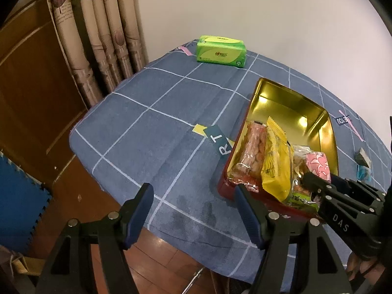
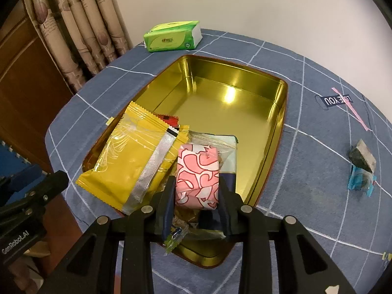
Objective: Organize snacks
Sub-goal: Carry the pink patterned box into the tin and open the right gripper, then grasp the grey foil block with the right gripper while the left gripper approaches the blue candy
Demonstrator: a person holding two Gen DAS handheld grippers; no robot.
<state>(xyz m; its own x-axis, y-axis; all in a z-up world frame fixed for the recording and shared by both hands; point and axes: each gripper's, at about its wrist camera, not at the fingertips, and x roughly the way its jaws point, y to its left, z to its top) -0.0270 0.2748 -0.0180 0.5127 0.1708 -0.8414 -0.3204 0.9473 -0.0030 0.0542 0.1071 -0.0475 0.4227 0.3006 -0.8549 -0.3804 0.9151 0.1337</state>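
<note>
A gold-lined tin (image 2: 274, 127) with a red outside (image 1: 254, 202) sits on the blue checked cloth. Its near end holds a yellow packet (image 2: 127, 161) (image 1: 274, 161), a clear pack of pink snacks (image 1: 252, 147) and other wrapped snacks. My right gripper (image 2: 197, 186) is shut on a pink-and-white patterned packet (image 2: 197, 174) (image 1: 318, 164), held over the tin's near end. My left gripper (image 1: 193, 215) is open and empty, above the table's near edge, left of the tin.
A green tissue pack (image 1: 220, 51) (image 2: 171, 36) lies at the far edge. A dark wrapped snack (image 2: 362, 159) and a blue wrapper (image 2: 360, 181) lie on the cloth right of the tin. Curtains (image 1: 98, 36) and a wooden door (image 1: 29, 98) stand to the left.
</note>
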